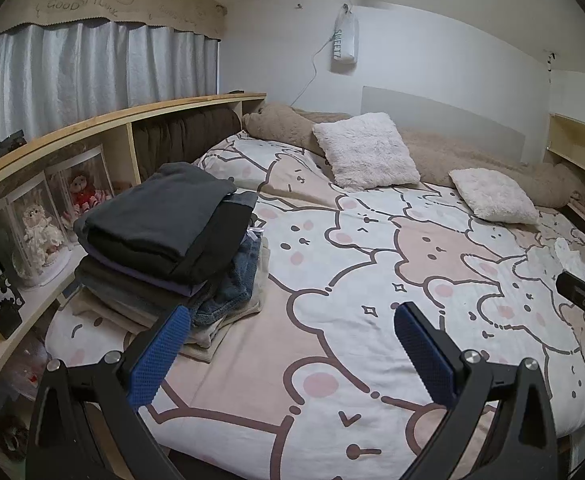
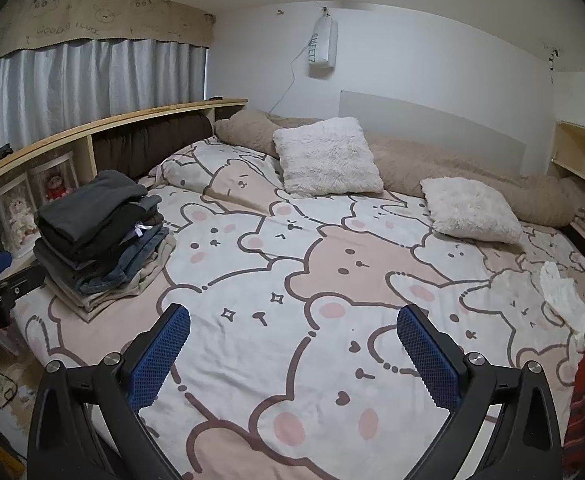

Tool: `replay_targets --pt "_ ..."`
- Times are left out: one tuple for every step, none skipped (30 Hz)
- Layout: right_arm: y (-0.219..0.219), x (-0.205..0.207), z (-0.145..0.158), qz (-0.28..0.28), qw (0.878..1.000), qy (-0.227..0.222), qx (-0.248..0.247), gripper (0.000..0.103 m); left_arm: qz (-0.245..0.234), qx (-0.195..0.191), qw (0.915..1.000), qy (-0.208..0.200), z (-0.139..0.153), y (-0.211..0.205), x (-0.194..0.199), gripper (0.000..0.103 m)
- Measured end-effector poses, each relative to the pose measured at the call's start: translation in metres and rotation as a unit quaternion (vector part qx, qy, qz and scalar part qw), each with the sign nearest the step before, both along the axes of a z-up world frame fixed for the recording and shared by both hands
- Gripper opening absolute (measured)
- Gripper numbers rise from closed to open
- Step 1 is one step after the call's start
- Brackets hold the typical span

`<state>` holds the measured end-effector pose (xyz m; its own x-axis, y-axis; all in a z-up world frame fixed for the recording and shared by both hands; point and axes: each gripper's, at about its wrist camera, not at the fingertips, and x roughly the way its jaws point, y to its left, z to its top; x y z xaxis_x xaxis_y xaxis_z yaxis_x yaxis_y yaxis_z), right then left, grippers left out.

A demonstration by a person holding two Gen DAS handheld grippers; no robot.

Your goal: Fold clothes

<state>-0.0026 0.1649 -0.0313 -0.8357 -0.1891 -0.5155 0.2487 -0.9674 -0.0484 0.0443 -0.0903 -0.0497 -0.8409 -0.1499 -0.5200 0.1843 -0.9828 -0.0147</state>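
Your left gripper (image 1: 292, 320) and right gripper (image 2: 292, 322) both gape wide, empty. The folded stack (image 1: 164, 236) sits ahead-left; a white garment (image 2: 568, 300) lies far right.

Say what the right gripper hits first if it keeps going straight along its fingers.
Probably the bedspread. The right gripper is open, empty, angled down over bare cover; nothing lies between. The white garment sits off to its right, the folded stack left. Depth unclear.
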Motion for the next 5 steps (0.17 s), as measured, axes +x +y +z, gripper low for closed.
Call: replay_targets --pt "-0.0002 0.0002 -0.0003 0.0 1.0 0.0 0.001 0.103 -0.002 -0.005 1.0 0.0 0.0 0.0016 0.0001 0.103" --pt "-0.0004 0.0 -0.0007 0.0 1.0 -0.001 0.001 0.103 -0.003 -0.009 1.0 0.001 -0.0003 0.0026 0.0001 0.103" --pt "-0.0005 -0.0003 -0.0011 0.0 1.0 -0.002 0.002 0.103 -0.004 -0.012 0.9999 0.0 -0.0005 0.0034 0.0001 0.103" --pt "-0.0006 -0.0007 -0.0016 0.0 1.0 -0.003 0.003 0.103 -0.005 -0.012 0.9999 0.001 -0.0003 0.004 0.0 0.103" --pt "-0.0007 -0.0011 -0.002 -0.001 1.0 -0.004 0.004 0.103 -0.006 -0.013 0.9999 0.002 -0.0001 0.0046 -0.0002 0.103"
